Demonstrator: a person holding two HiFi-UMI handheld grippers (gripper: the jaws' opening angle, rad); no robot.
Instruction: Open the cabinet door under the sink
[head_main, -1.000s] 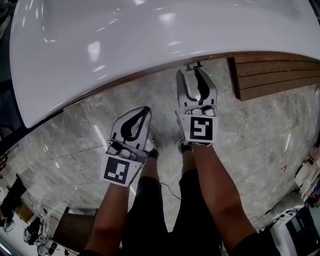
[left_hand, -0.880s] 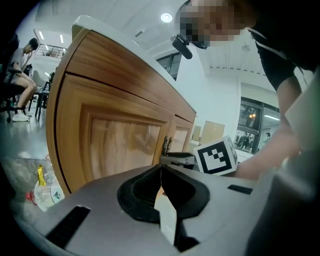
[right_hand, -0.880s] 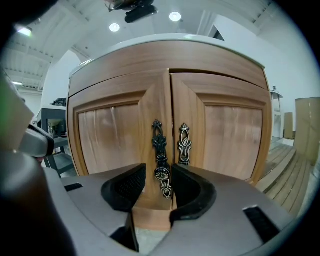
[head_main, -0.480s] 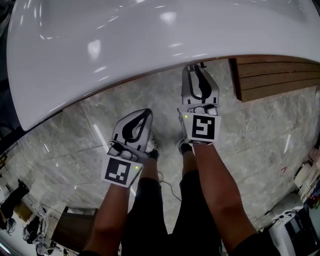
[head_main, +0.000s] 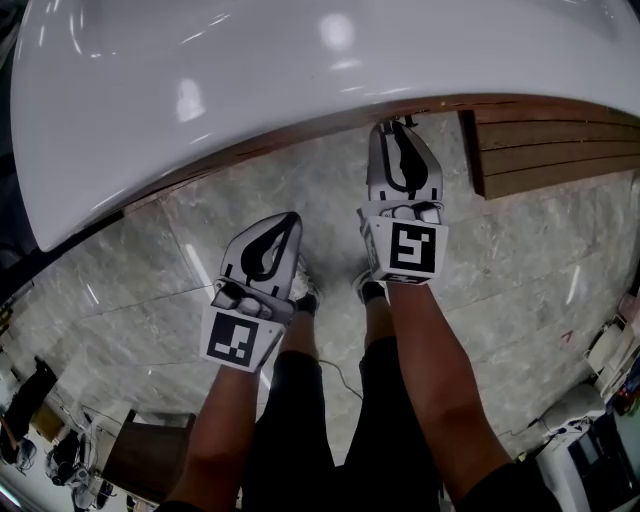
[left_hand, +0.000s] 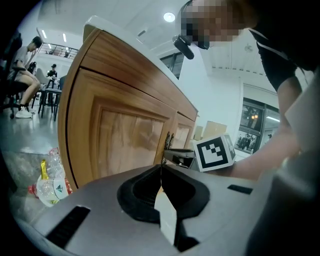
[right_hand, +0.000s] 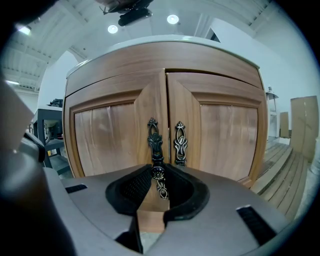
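marble floor | wooden planks | plastic bottles on floor

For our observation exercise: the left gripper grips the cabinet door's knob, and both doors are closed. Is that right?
Not quite: the right gripper grips the knob, its fingers having just closed on it, as the right gripper view shows. Both doors are closed.

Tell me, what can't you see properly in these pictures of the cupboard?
- Inside the cabinet: hidden in every view, since the left door and right door are shut.
- Doors, head view: the white countertop overhangs and covers nearly all of them.
- Labels on the bagged bottles, left gripper view: too small and blurred.
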